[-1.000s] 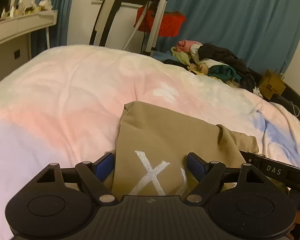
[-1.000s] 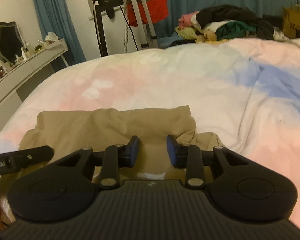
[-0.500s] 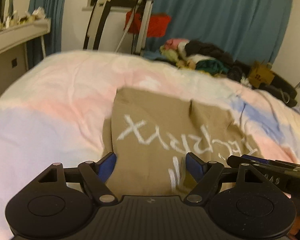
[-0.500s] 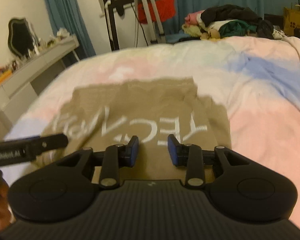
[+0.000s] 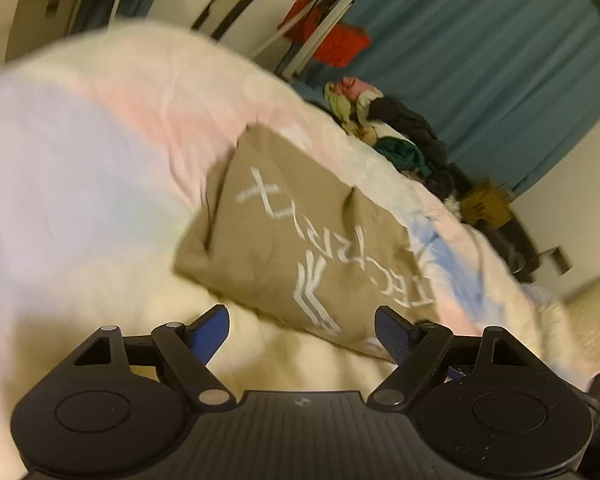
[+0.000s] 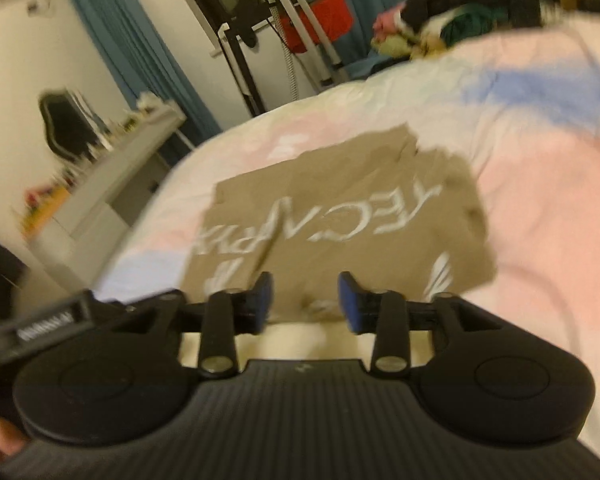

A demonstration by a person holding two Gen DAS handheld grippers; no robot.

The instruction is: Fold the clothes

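Clearly the shirt (image 5: 300, 248), a tan one with white lettering across it, lies flat on the bed (image 5: 80, 152), folded into a rough rectangle with the print facing up; in the right wrist view it (image 6: 340, 216) sits just ahead of the fingers, its near edge close below them. It looks like thin, soft knit cloth: light, limp, not fragile and not slippery, but it will sag and unfold if lifted by a single layer or by its middle. The soft quilt beneath will give under a press, so a pinch has to gather cloth rather than push it into the bedding. The left gripper (image 5: 302, 332) stands wide with nothing between its pads, the shirt's near corner just beyond it. The right gripper (image 6: 305, 300) is opening, and its pads do not appear to press on any cloth, though blur makes the near hem hard to read. For another fold, the best holds are probably the two near corners, pinching all layers together at the hem, one gripper to each, so the stack stays aligned while carried over.
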